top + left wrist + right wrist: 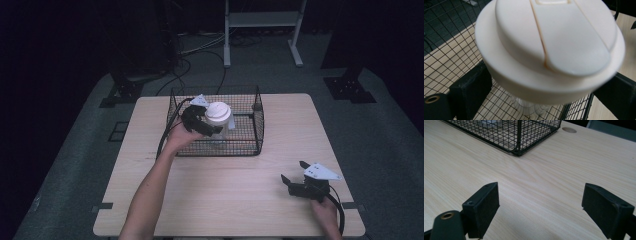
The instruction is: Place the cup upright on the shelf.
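A clear cup with a white lid (218, 112) stands inside a black wire basket (235, 148) at the back of the wooden table (225, 195). My left gripper (215, 126) reaches into the basket from the left, one jaw on each side of the cup under the lid. In the left gripper view the lid (549, 50) looms close. There the narrow clear body (529, 106) sits between the wide-apart pads (471, 87) without touching them. My right gripper (293, 171) rests low at the table's front right, open, nothing between its pads (482, 207).
The basket's near corner (519, 137) lies ahead of the right gripper, with bare wood between. A round hole (569, 130) marks the tabletop beyond it. Cables and a white stand's legs (262, 35) sit on the floor behind the table.
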`<move>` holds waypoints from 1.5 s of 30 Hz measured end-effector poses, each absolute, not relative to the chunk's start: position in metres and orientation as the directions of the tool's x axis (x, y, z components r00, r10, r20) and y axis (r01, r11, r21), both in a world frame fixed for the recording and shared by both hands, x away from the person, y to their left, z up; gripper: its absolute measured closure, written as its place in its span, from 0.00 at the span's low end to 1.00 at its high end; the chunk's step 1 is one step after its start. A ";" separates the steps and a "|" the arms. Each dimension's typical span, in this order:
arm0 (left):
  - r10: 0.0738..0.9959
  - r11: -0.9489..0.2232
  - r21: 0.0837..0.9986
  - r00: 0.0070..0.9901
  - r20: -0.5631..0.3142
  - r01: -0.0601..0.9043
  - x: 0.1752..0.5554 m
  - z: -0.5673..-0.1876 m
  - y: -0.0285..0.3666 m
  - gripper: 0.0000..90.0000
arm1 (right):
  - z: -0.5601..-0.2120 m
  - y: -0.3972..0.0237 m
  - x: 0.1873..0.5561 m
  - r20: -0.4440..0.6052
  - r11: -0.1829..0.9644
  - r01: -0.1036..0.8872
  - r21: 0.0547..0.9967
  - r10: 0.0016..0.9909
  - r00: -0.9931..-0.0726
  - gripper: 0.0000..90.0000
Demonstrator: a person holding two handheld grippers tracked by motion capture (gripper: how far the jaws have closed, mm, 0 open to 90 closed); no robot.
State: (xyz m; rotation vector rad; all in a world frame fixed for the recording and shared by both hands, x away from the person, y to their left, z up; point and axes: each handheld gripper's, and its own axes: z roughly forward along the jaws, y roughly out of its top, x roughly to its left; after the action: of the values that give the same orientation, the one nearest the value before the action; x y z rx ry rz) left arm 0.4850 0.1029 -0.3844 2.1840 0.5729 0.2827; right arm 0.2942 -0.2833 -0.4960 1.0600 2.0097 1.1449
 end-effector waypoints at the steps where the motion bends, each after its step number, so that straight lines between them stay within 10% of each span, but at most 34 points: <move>1: 0.496 -0.543 0.783 0.868 0.008 0.303 0.484 -0.384 0.103 0.05 | -0.496 -0.283 0.294 -0.102 0.313 0.349 0.883 0.854 -0.510 0.15; 45: 0.513 -0.555 0.784 0.856 0.061 0.277 0.424 -0.374 0.161 0.03 | -0.496 -0.283 0.294 -0.102 0.314 0.352 0.882 0.855 -0.508 0.15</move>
State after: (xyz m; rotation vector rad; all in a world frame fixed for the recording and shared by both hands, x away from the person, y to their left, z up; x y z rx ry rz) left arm 0.4245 0.1606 -0.3740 2.1877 0.5703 0.3589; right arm 0.2940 -0.2829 -0.4961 1.0641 2.0111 1.1399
